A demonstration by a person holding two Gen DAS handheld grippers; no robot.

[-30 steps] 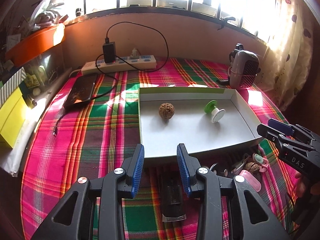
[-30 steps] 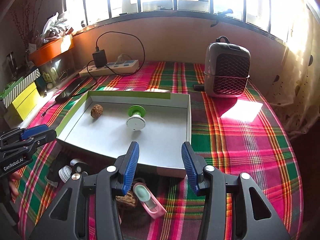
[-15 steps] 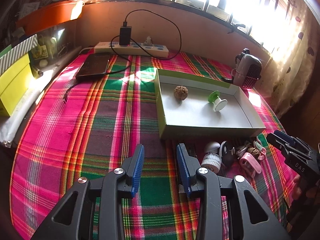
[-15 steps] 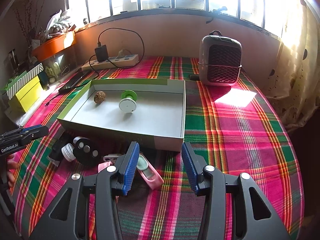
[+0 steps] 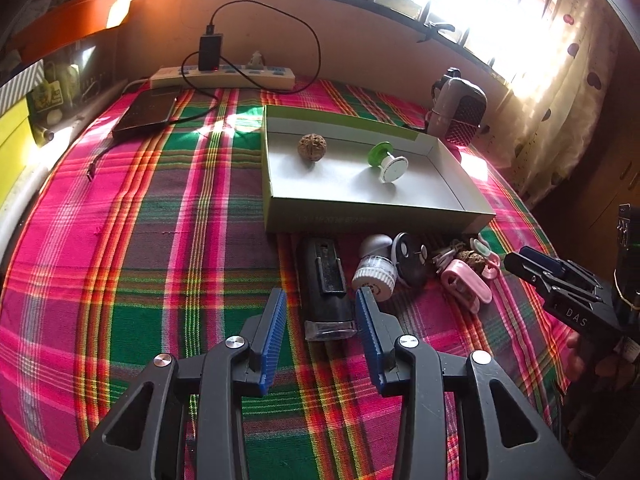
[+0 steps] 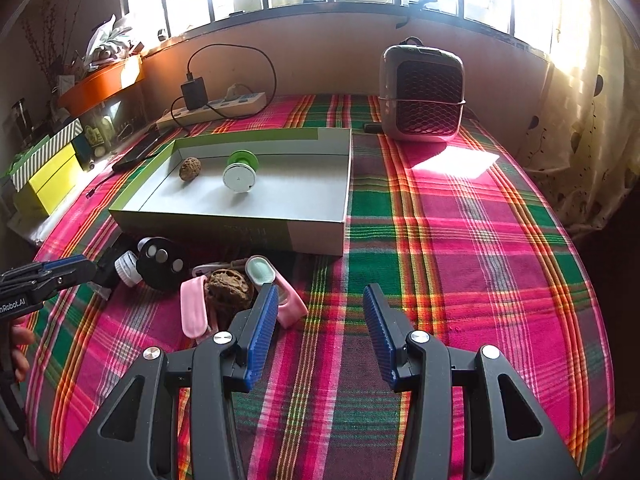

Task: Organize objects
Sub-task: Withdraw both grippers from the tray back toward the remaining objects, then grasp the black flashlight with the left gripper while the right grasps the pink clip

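Observation:
A shallow grey box point(image 5: 372, 216) point(image 6: 240, 228) holds a walnut point(image 5: 312, 147) point(image 6: 189, 168) and a green-and-white spool point(image 5: 388, 163) point(image 6: 239, 172). In front of it lie a black flashlight point(image 5: 326, 288), a white cap point(image 5: 374, 276), a black round remote point(image 5: 410, 258) point(image 6: 160, 263), pink cases point(image 5: 464, 284) point(image 6: 194, 310) and a second walnut point(image 6: 230, 286). My left gripper point(image 5: 320, 322) is open, its jaws on either side of the flashlight's near end. My right gripper point(image 6: 318, 328) is open and empty, just right of the pink cases.
A small grey heater point(image 6: 422, 90) stands at the back right. A power strip point(image 5: 224, 76) with a charger and a dark phone point(image 5: 146, 114) lie at the back left. Yellow boxes point(image 6: 48, 180) and an orange planter point(image 6: 100, 82) line the left side.
Both grippers have pulled back from the box towards me. The loose items in front of the box have come fully into view. The jaws stay open.

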